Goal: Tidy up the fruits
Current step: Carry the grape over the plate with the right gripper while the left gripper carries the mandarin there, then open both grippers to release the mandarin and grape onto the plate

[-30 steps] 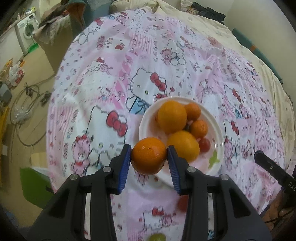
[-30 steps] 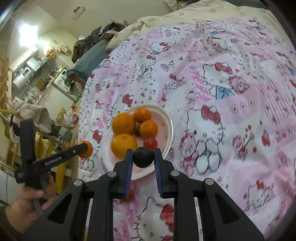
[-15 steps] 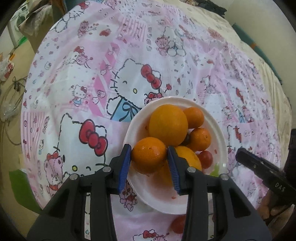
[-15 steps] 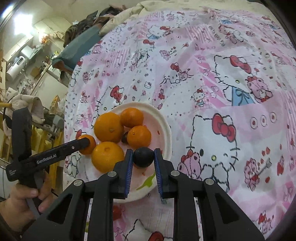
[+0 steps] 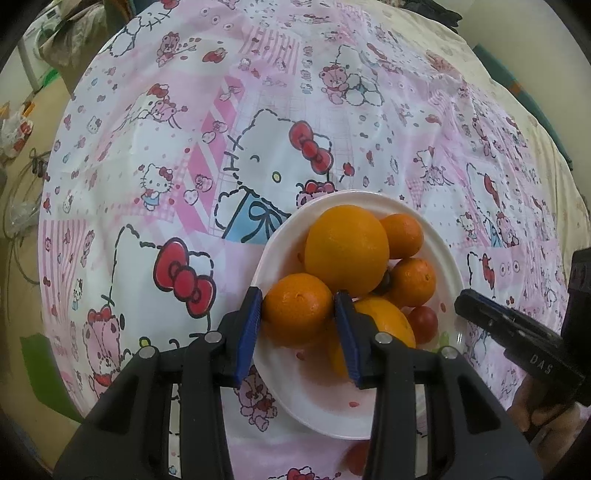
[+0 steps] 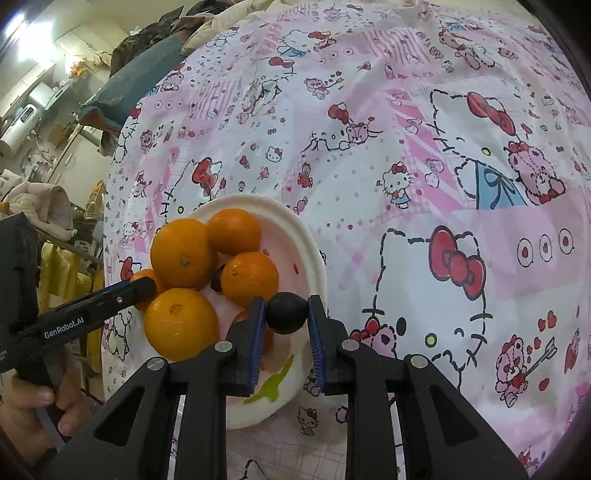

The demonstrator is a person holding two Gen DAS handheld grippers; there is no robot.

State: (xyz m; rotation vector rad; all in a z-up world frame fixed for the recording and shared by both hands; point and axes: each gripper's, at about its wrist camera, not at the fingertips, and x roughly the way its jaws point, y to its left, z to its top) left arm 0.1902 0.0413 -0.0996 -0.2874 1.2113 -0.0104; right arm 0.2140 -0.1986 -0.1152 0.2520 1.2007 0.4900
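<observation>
Left tool [image 5: 298, 320]: I have it clamped on a mandarin [image 5: 297, 313], over the white plate [image 5: 325, 413].
Right tool [image 6: 286, 320]: I grip a dark plum [image 6: 286, 312], above the plate's rim.
Plate: on the patterned bedsheet [image 5: 258, 122], carrying oranges [image 5: 346, 248].

Orange mandarins [image 5: 347, 251] on a white plate [image 5: 321, 410], pink cartoon-cat bedsheet [image 5: 258, 122].

Cartoon-cat bedsheet [image 5: 258, 122], washing machine [image 5: 35, 33] beyond, cables [image 5: 22, 192] on floor.

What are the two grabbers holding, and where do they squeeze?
Left gripper squeezes an orange by its sides. Right gripper squeezes a dark round fruit by its sides.
</observation>
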